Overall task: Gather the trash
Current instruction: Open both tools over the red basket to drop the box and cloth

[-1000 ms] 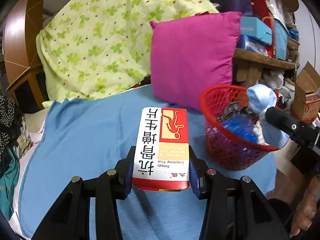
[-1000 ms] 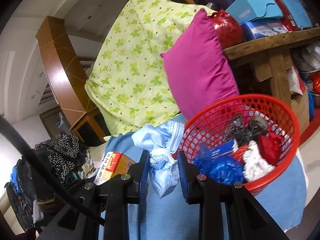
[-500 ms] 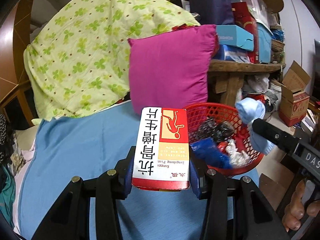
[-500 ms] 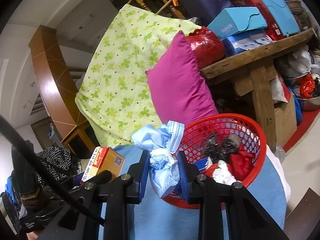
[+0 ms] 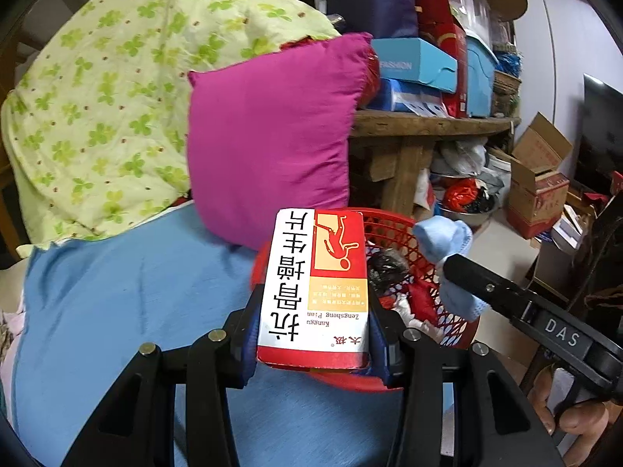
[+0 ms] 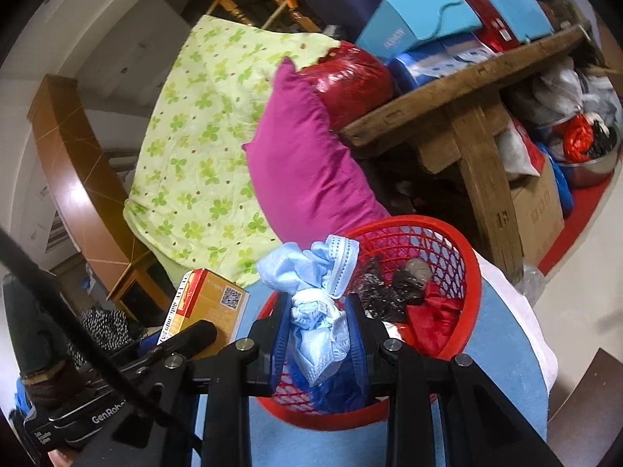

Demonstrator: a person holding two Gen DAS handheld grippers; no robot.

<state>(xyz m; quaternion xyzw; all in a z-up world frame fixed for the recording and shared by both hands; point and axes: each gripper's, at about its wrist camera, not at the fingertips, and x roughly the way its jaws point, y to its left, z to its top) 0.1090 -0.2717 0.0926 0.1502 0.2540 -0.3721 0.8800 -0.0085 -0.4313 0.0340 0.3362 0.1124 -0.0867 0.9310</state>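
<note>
Left tongs (image 5: 313, 334), black with blue padded fingers, pinching a flat rectangular cardboard medicine box (image 5: 315, 288): glossy white and red faces, bold Chinese characters, held upright by its two narrow sides. Box poised above the near rim of a round red plastic basket (image 5: 459, 327) with open lattice walls. Seen from the right wrist camera, the same box (image 6: 210, 307) showing an orange-gold side with a printed QR code, just left of the basket (image 6: 463, 272).

Right tongs (image 6: 317, 340) pinching a crumpled wad of pale blue face masks (image 6: 315, 311), soft pleated fabric with thin white edging, bunched above and below the pads and hanging over the inside of the basket. In the left wrist view, the wad (image 5: 444, 241) protruding from a black finger at the basket's far edge.

Inside the basket: crinkled black plastic (image 6: 385, 284), a glossy red scrap (image 6: 432, 319), bits of white tissue.

Basket resting on a smooth blue cloth (image 5: 128, 292). Behind it, a plump magenta pillow (image 5: 272, 136) leaning against a lime clover-print quilt (image 5: 117, 89), beside a rough wooden shelf (image 6: 467, 89) stacked with boxes.
</note>
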